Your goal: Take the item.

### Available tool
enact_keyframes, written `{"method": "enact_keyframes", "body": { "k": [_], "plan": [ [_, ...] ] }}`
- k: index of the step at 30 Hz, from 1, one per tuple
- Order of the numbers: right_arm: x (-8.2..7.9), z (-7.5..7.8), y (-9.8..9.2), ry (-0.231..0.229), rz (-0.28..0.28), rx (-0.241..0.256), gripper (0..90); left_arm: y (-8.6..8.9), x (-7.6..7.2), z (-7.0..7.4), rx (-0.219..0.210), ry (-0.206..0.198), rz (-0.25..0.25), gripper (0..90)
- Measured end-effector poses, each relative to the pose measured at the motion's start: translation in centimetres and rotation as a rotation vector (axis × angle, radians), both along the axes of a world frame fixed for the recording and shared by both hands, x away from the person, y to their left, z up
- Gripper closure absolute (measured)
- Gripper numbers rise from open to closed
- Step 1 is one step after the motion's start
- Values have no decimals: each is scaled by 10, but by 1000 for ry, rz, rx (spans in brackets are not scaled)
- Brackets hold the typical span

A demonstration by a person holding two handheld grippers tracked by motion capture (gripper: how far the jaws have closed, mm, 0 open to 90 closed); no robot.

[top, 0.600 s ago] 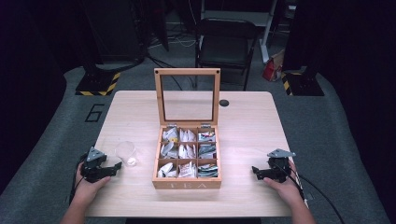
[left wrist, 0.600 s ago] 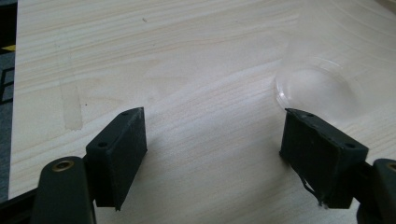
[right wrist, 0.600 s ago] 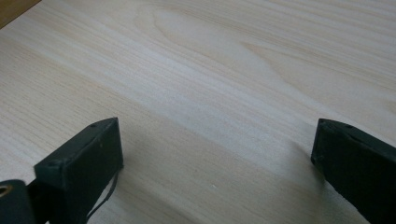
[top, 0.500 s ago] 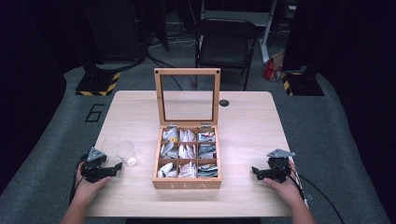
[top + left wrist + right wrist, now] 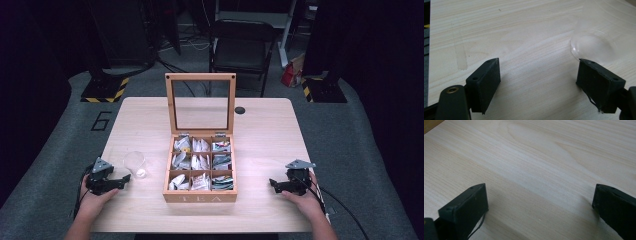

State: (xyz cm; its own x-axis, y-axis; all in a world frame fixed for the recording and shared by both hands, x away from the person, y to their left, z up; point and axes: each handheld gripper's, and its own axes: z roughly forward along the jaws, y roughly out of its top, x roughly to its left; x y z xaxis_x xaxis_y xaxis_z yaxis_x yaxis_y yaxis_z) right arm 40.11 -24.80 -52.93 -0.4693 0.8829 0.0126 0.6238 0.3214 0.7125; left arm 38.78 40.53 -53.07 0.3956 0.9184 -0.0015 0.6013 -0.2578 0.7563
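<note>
Sitting just beyond L gripper (image 5: 537,82) jaws, w/ nothing gripped: clear cup (image 5: 594,40).

High cam looks fwd/down over whole table (image 5: 260,125); both gripper cams sit close, sharing its wood top.

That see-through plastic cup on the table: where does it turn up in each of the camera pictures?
High view: the clear cup stands left of the tea box, near the left gripper.
Left gripper view: upper right, past the right-hand jaw.
Right gripper view: not there.
Shared landmark: the pale wooden table.
</note>
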Motion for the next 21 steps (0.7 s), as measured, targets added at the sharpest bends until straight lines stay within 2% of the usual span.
{"method": "enact_keyframes", "body": {
  "k": [2,8,10,11,14,18,20,21],
  "plan": [
    [0,0,0,1,4,0,0,0,0,1,-6,14,-1,195],
    [0,0,-1,5,8,-1,0,0,0,1,0,10,-2,202],
    [0,0,-1,0,7,-1,0,0,-1,1,-4,8,-6,217],
    [0,0,0,4,5,0,0,0,-1,0,-7,-6,-2,231],
    [0,0,-1,5,7,0,0,1,-1,2,-12,9,-8,257],
    [0,0,-1,5,7,0,0,3,-2,2,-24,3,3,287],
    [0,0,-1,3,8,-1,0,4,-2,3,-23,17,9,296],
    [0,0,-1,5,7,0,0,5,-2,4,-9,13,6,299]
  ]
}}
